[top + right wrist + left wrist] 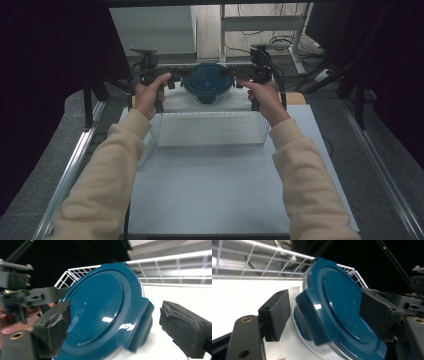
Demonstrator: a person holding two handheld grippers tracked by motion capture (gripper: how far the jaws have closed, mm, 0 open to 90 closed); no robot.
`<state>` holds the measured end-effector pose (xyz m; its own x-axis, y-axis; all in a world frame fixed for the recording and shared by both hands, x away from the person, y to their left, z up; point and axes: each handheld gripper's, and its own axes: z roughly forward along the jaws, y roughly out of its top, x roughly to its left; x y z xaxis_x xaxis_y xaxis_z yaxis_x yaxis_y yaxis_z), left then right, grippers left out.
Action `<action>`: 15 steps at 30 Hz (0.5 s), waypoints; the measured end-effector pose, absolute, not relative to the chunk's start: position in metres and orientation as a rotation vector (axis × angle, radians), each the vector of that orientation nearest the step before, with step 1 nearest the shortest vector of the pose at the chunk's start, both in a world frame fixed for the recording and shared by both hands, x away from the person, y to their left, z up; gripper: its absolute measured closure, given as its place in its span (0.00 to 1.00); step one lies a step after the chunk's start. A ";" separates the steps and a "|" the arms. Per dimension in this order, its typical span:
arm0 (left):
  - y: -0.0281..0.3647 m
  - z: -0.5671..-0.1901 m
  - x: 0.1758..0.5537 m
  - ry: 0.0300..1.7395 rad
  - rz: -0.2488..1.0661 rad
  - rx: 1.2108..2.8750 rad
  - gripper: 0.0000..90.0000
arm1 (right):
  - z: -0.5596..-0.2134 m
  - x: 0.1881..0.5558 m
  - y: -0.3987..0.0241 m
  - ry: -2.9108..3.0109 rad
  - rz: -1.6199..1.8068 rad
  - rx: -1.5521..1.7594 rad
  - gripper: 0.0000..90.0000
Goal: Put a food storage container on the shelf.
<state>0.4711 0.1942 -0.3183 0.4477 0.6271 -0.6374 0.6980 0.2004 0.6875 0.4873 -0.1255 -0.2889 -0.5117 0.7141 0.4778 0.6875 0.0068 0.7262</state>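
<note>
In the left gripper view we see our left gripper (322,315) with its fingers (275,315) apart around the blue-lidded container (334,312), a clear gap showing at the near pad. Our right gripper (120,325) likewise has its fingers (53,327) spread, one pad well clear of the lid's latch. From above, the container (207,82) sits at twelve o'clock, just beyond the white wire basket (210,129) on the desk (210,190).
</note>
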 end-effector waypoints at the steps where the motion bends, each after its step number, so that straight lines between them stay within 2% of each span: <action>1: 0.196 -0.316 0.466 1.217 -0.049 1.493 0.27 | -0.286 0.482 -0.127 2.202 1.540 1.508 0.10; 7: 0.198 -0.314 0.421 1.136 0.080 1.581 0.28 | -0.285 0.445 -0.144 2.195 1.476 1.333 0.11; 15: 0.201 -0.338 0.348 1.029 0.133 1.687 0.28 | -0.320 0.385 -0.172 2.204 1.494 1.217 0.16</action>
<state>0.3483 0.2012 -0.3384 0.6163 0.6804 -0.3967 0.5572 -0.0208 0.8301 0.3848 -0.1722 -0.3199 -0.6357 0.7269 0.2598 0.5105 0.1434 0.8479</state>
